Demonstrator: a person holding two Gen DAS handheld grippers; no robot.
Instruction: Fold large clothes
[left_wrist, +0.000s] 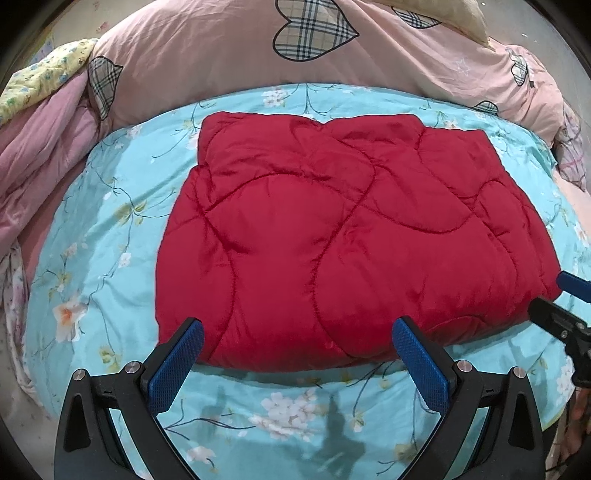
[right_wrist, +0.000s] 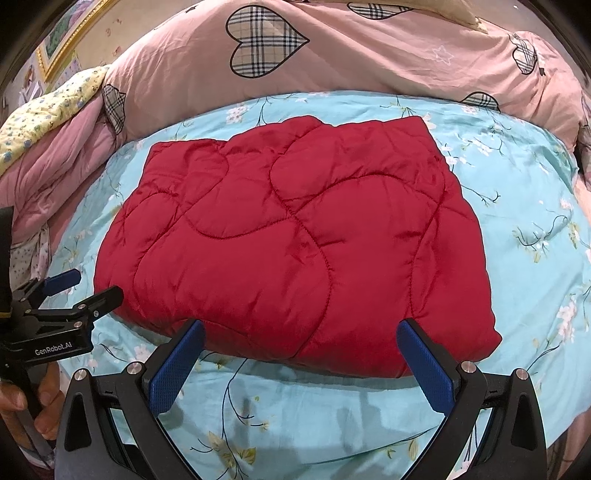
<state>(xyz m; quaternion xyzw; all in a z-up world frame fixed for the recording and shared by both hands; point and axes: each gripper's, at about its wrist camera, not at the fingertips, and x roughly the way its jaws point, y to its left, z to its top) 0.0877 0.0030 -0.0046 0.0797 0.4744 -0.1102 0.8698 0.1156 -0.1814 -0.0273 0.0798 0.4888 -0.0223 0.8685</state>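
Observation:
A red quilted padded garment (left_wrist: 332, 236) lies folded into a thick rectangle on a light blue floral bed sheet (left_wrist: 110, 229); it also shows in the right wrist view (right_wrist: 295, 243). My left gripper (left_wrist: 299, 332) is open and empty, its blue pads just above the garment's near edge. My right gripper (right_wrist: 301, 332) is open and empty, also at the near edge. The right gripper shows at the right rim of the left wrist view (left_wrist: 554, 299), by the garment's near right corner. The left gripper shows at the left of the right wrist view (right_wrist: 92, 284), by the near left corner.
A pink duvet with plaid hearts (left_wrist: 258, 55) is bunched along the far side of the bed and down the left. A yellow floral cloth (left_wrist: 48, 74) lies on it at far left. A framed picture (right_wrist: 66, 37) hangs on the wall. The sheet (right_wrist: 535, 221) surrounds the garment.

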